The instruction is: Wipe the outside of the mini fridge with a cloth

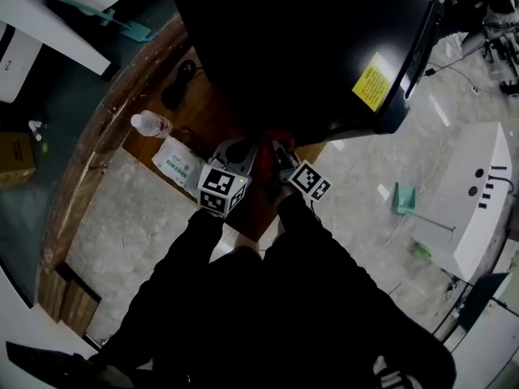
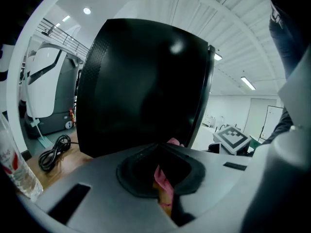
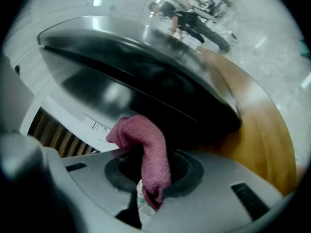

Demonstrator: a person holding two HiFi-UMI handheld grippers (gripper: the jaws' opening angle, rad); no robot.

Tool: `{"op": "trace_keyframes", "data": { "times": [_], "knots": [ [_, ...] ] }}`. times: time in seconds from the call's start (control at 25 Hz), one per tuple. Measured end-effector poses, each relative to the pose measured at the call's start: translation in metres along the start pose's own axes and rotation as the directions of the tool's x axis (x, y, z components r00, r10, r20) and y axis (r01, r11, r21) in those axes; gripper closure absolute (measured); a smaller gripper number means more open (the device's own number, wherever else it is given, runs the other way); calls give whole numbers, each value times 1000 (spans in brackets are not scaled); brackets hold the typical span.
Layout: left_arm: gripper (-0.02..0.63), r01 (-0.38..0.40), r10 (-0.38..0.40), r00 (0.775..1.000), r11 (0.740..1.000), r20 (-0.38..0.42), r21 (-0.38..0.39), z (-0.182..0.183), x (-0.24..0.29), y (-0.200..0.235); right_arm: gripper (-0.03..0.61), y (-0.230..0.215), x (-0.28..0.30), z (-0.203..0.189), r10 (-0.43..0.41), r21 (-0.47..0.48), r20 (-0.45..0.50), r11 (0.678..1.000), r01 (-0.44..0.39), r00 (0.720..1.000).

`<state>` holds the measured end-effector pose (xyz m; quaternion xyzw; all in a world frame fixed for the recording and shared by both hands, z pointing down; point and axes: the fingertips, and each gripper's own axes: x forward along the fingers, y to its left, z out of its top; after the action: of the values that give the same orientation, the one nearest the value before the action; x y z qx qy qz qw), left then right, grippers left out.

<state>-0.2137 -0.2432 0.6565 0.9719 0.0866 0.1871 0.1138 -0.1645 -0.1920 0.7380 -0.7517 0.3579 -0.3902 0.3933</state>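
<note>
1. A black, glossy, box-shaped mini fridge stands on a curved brown wooden table, filling the upper middle of the head view.
2. The left gripper and right gripper sit side by side at the fridge's near face.
3. A pink terry cloth is bunched between them, close against the fridge.
4. In the left gripper view, the narrowed jaws pinch a strip of the cloth.
5. In the right gripper view, the jaws clamp the cloth, whose loose end folds over them.
6. To the left on the table lie a clear plastic water bottle, a white and green tissue pack and a coiled black cable.
</note>
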Motion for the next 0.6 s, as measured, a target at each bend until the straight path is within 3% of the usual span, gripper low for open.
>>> {"op": "trace_keyframes", "data": {
  "times": [0.12, 0.24, 0.36, 0.44, 0.6],
  "knots": [
    [607, 9, -10, 1000, 1000, 30, 29, 26, -21, -16, 500, 56, -26, 9, 85, -198, -35, 976, -90, 996],
    [607, 11, -14, 997, 999, 71, 43, 58, -39, -35, 500, 111, -51, 28, 161, -385, -60, 907, -171, 985],
    [607, 2, -9, 991, 999, 133, 53, 94, -56, -55, 500, 157, -72, 48, 227, -532, -101, 810, -246, 969],
    [607, -4, -4, 987, 999, 162, 49, 113, -68, -68, 500, 183, -87, 54, 267, -619, -146, 727, -298, 953],
    [607, -6, 0, 984, 999, 176, 35, 130, -90, -102, 500, 220, -129, 56, 320, -714, -250, 576, -397, 914]
  ]
}}
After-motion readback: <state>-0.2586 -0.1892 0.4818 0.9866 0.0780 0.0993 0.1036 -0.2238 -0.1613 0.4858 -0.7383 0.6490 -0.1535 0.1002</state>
